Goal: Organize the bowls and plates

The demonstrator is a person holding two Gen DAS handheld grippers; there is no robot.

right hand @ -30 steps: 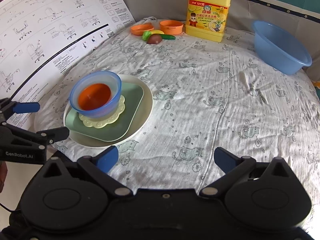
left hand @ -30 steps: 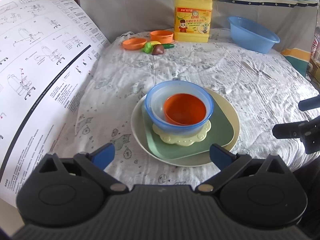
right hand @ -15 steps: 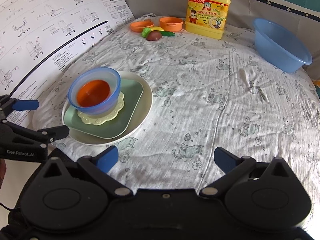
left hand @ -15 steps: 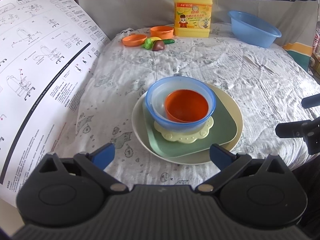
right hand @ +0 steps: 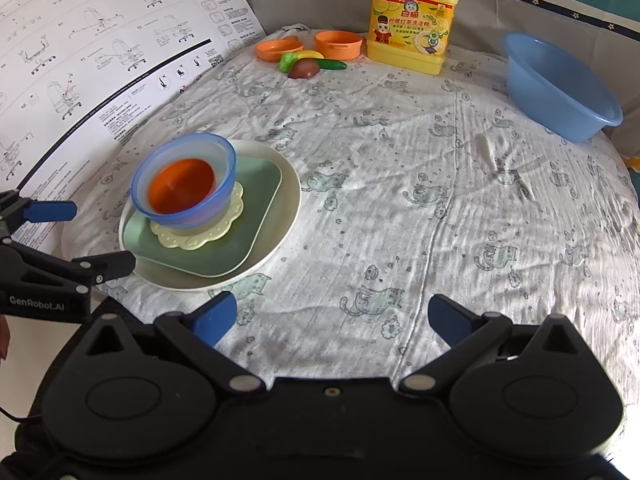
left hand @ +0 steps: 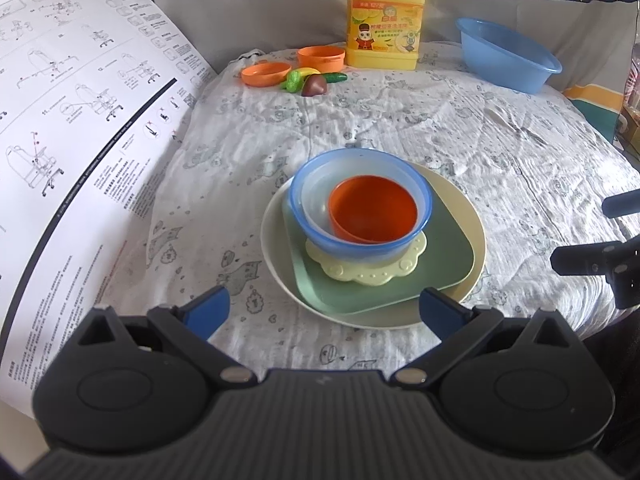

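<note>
Cream-coloured round plate [left hand: 472, 216] carrying the whole nested stack is sitting straight ahead of the left gripper [left hand: 320, 308], whose jaws are standing wide and empty.

Going down in size, a sage-green square plate [left hand: 452, 256], pale-yellow scalloped coaster [left hand: 372, 276], translucent blue bowl [left hand: 360, 248] and small orange bowl [left hand: 372, 212] are resting on it; the right gripper [right hand: 332, 316], also spread wide and empty, is facing bare printed tablecloth [right hand: 440, 184], the stack lying off to its left, so the left looks nearer.

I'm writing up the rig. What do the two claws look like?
Both match: matte black plastic bodies with two round housings, a ribbed centre panel and silver pivot screws. The left claw and right claw each have two angled black fingers tipped with blue pads. The right wrist view shows white "GenRobot.AI" lettering on the left one's side.
</note>
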